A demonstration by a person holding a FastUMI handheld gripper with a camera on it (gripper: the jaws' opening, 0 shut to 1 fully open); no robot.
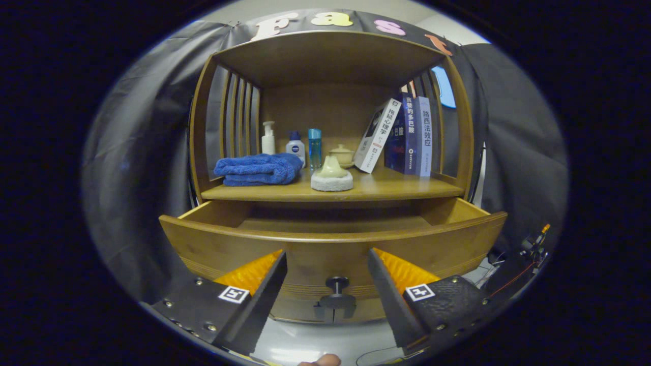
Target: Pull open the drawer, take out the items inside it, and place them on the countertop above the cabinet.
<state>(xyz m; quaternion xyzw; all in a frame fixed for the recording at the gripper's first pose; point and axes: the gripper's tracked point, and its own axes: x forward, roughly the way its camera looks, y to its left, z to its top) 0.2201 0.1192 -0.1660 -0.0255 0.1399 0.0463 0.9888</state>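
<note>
The drawer [330, 239] of the wooden cabinet [330, 56] is seen pulled out toward the gripper [328, 264], its curved front panel lying just ahead of the fingers. The fingers are spread apart and nothing is held between them; the dark knob [336, 284] on the drawer front is seen in the gap between them, touched by neither. Only a strip of the drawer's wooden bottom can be seen over the front panel, and no item can be made out on it; the near part of the inside is hidden by the panel.

Above the drawer, the worktop [396, 190] of the cabinet is laden. At its left a folded blue towel [258, 169] is laid. Just right of the towel, near the front edge, a round pale stand [331, 180] is set with a cream-coloured piece on top. Farther back, a white pump bottle [268, 138], a white bottle with a blue cap [295, 145] and a clear blue bottle [315, 147] are lined up from left to right, and a small lidded cup [342, 154] is placed to their right. At the right side, books [407, 134] are stood, the leftmost one tilted against the others.

At the near edge, below the fingers, a fingertip of a person [320, 360] is glimpsed.
</note>
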